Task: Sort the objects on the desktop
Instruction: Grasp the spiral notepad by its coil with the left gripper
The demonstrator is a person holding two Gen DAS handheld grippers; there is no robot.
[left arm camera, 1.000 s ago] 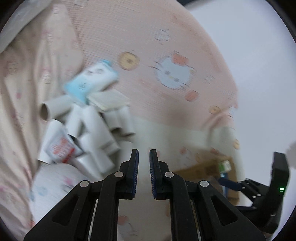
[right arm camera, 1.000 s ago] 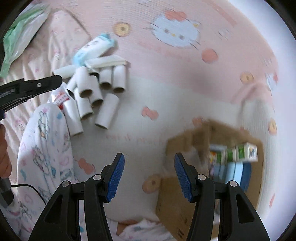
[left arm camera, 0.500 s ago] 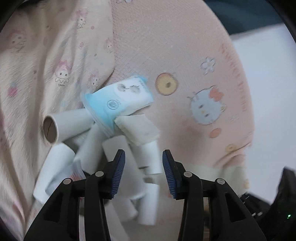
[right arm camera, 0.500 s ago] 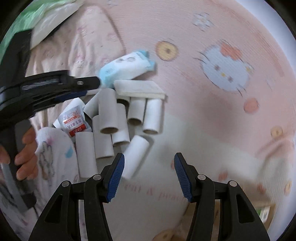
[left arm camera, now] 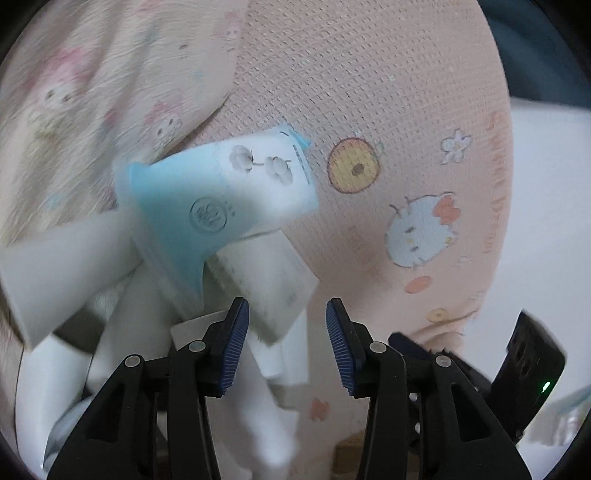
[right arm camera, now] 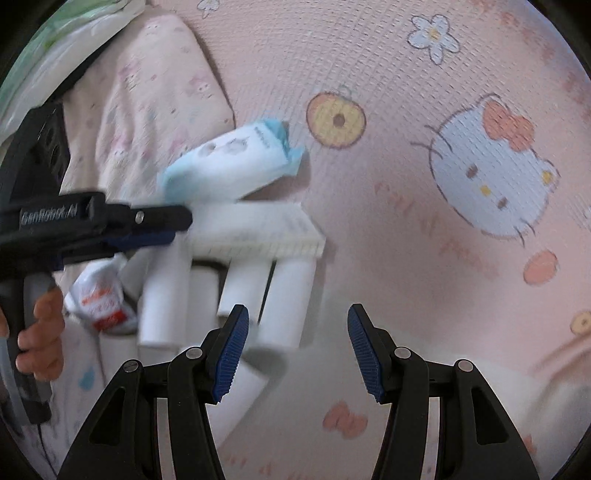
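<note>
A pile of objects lies on a pink cartoon-print bedsheet (right arm camera: 424,258). A blue-and-white tissue pack (left arm camera: 221,199) (right arm camera: 229,162) rests on top at the far side. A flat white packet (left arm camera: 262,280) (right arm camera: 255,229) lies just below it, over several white cardboard tubes (right arm camera: 229,291) (left arm camera: 55,266). A small red-and-white sachet (right arm camera: 99,299) lies at the left. My left gripper (left arm camera: 287,339) is open, its jaws just short of the white packet; it also shows in the right wrist view (right arm camera: 147,225). My right gripper (right arm camera: 295,347) is open and empty, close to the tubes.
A pale patterned blanket (right arm camera: 155,99) lies bunched at the left of the pile. A green-and-white bag (right arm camera: 62,33) sits at the far left corner. The right gripper's body (left arm camera: 517,373) shows at the lower right of the left wrist view.
Both grippers have moved in toward the pile. The left gripper has opened from nearly shut and now sits over the packet and tissue pack. The cardboard box has left the right view.
</note>
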